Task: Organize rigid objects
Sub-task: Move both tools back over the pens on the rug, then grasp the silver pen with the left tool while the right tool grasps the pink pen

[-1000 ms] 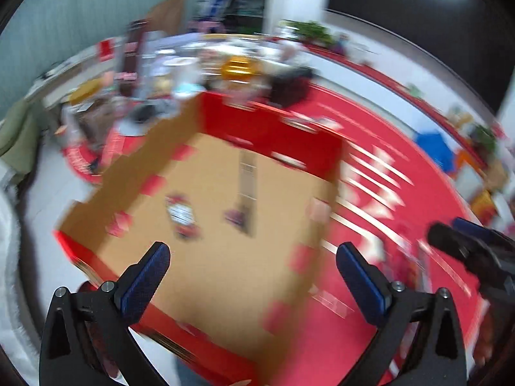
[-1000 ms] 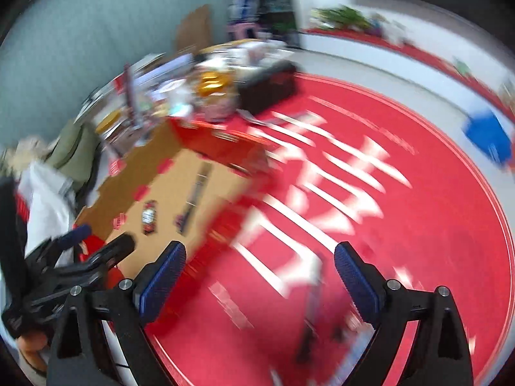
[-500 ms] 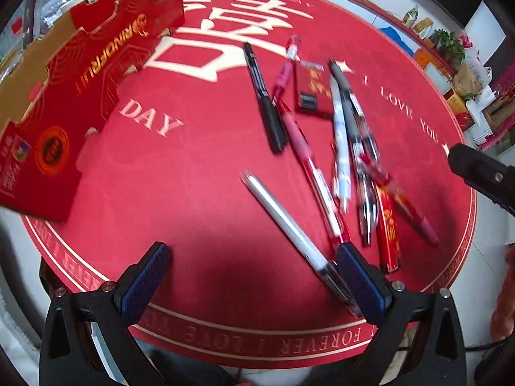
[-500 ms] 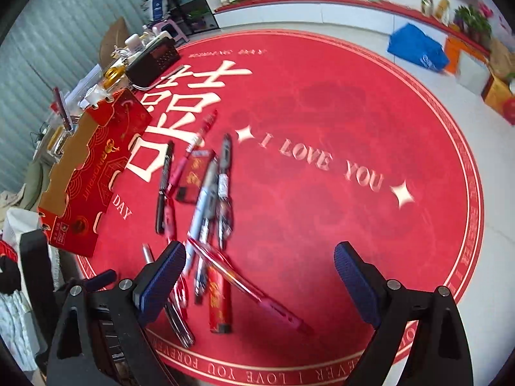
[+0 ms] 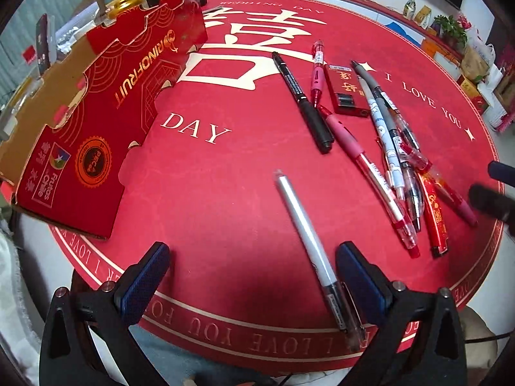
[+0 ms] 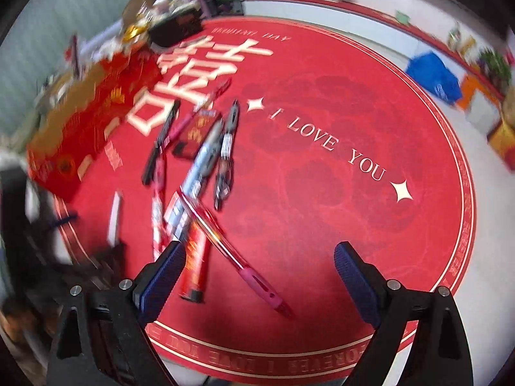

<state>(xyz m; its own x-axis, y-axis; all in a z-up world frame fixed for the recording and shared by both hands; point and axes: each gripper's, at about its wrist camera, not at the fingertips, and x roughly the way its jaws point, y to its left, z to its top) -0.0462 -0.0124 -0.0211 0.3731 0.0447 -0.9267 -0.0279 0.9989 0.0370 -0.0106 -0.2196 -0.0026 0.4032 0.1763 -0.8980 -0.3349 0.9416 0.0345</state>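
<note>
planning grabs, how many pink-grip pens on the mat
3: far pink pen right of the black marker, middle pink pen by that marker's cap, right pink pen at the pile's right edge. The pile may hide another.

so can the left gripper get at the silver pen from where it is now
Probably yes. The left gripper is open and holds nothing. The silver pen lies alone on the red mat, apart from the pen pile, its near end just inside the right-side finger, with nothing on it.

A cluttered home room: potted plants (image 5: pixel 450 27) on a ledge, bags, a wedding-day round mat (image 5: pixel 244 160).
</note>
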